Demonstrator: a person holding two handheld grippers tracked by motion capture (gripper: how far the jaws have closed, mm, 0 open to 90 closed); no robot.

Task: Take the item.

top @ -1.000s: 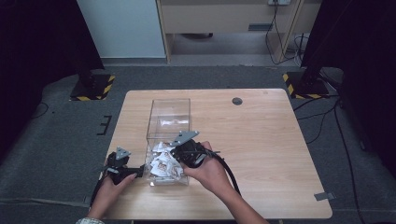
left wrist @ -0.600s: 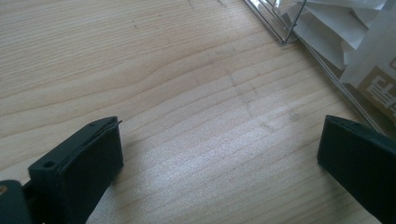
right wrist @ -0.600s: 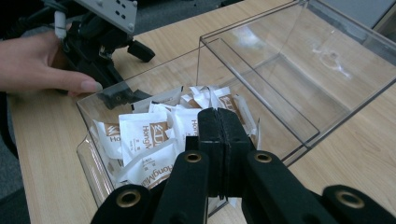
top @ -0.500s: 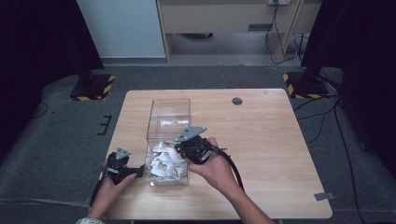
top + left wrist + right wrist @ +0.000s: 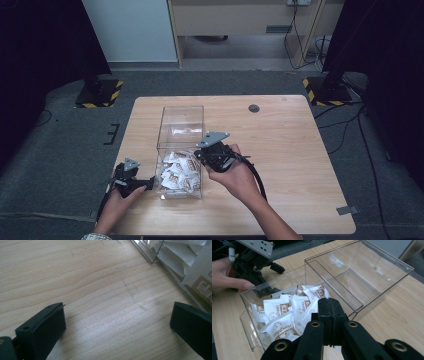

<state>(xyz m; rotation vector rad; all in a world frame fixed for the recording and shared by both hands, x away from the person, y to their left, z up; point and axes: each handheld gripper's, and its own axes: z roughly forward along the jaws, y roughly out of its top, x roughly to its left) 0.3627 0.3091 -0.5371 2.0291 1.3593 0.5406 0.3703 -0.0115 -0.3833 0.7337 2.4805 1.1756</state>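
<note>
A clear plastic box (image 5: 181, 150) stands a little left of the middle of the table (image 5: 300, 165), running from mid-table toward the near edge. Its far part is bare; its near end is heaped with small white packets (image 5: 177, 172) printed in brown. The right tongs (image 5: 204, 154) hang over the box's right wall, just above that heap. Seen along their own length, the two black pads are pressed flat together with nothing between them (image 5: 329, 315) — whatever they were after, no packet is pinched. The left tongs (image 5: 148, 184) rest low on the table near the near-left corner, just outside the box's left wall, and they are spread wide (image 5: 117, 322) over bare wood, holding nothing.

The packets look light, thin and crinkly — soft sachets that will bend and slide over one another, and probably slippery on their faces. I'd judge the best hold is on a free corner or a sealed edge that sticks up from the pile, pinched across its thin side, not on a flat face. The box looks stiff but light and smooth; it may skid if nudged, so the left tongs are well placed to steady its wall.
</note>
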